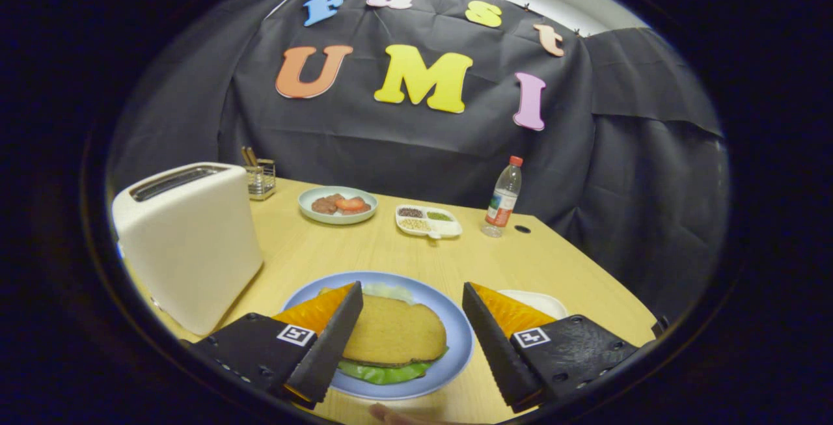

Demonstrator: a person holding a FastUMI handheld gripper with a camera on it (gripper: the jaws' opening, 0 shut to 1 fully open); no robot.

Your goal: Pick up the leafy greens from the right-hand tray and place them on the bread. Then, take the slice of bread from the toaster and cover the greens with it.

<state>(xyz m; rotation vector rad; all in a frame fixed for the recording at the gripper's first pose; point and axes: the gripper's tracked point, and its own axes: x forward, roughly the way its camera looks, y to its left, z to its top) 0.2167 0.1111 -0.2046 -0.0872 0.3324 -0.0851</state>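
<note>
Gripper [411, 340] hovering over the blue plate [455, 353], fingers [328, 347] spread wide and gripping nothing. The plate is sitting on the wooden tabletop [390, 249] between and just ahead of the fingers.

On the plate, a slice of bread [394, 332] is lying flat on top of the leafy greens [384, 371]; green edge is poking out beneath the bread on the near side, a paler leaf [390, 292] showing at the far side. Bread is lying in the gap between the two fingers, left finger overlapping its near-left edge in view; cannot tell whether it is touching.

White toaster [189, 243] standing on the tabletop to the left of the plate, slot facing up; slot contents too dark to tell. A white tray [540, 301] is peeking out behind the right finger, mostly hidden.

Farther back on the tabletop: a pale green plate [312, 213] carrying brown and red food pieces [340, 204], a small white divided dish [449, 226] holding seeds or grains, a clear bottle [503, 198] with a red cap standing upright beside it, and a wire holder [261, 179] with sticks behind the toaster. A small dark hole [522, 229] is showing in the tabletop near the bottle.

A fingertip of a person [390, 415] is showing at the near edge of the tabletop, below the plate
</note>
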